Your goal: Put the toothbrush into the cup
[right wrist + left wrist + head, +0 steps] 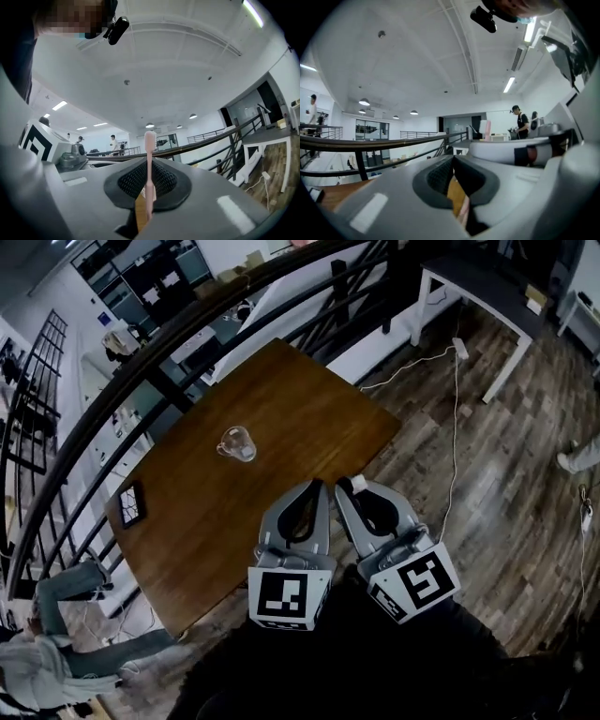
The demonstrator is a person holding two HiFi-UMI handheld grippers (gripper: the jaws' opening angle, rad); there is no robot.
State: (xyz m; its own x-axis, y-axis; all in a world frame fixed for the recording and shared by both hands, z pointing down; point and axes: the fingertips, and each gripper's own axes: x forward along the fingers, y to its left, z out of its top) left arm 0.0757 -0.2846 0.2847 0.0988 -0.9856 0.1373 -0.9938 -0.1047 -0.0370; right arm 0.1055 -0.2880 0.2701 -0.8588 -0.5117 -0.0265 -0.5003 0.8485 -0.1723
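The right gripper (149, 165) has its jaws clenched on the toothbrush (149, 180), head end sticking out past them; the left gripper (453, 161) has its jaws pressed together, holding nothing; both hang well apart from the cup (236, 443), which stands mid-table (291, 395).

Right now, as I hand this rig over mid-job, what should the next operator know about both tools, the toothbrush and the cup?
Left tool: jaws together, nothing between them.
Right tool: shut on the toothbrush, with the brush head poking out past the jaw tips.
Cup: clear glass on the wooden table, ahead of both tools and apart from them, no brush in it.
Done: toothbrush is gripped.
Left: carry it over the cup, lower it in, release.
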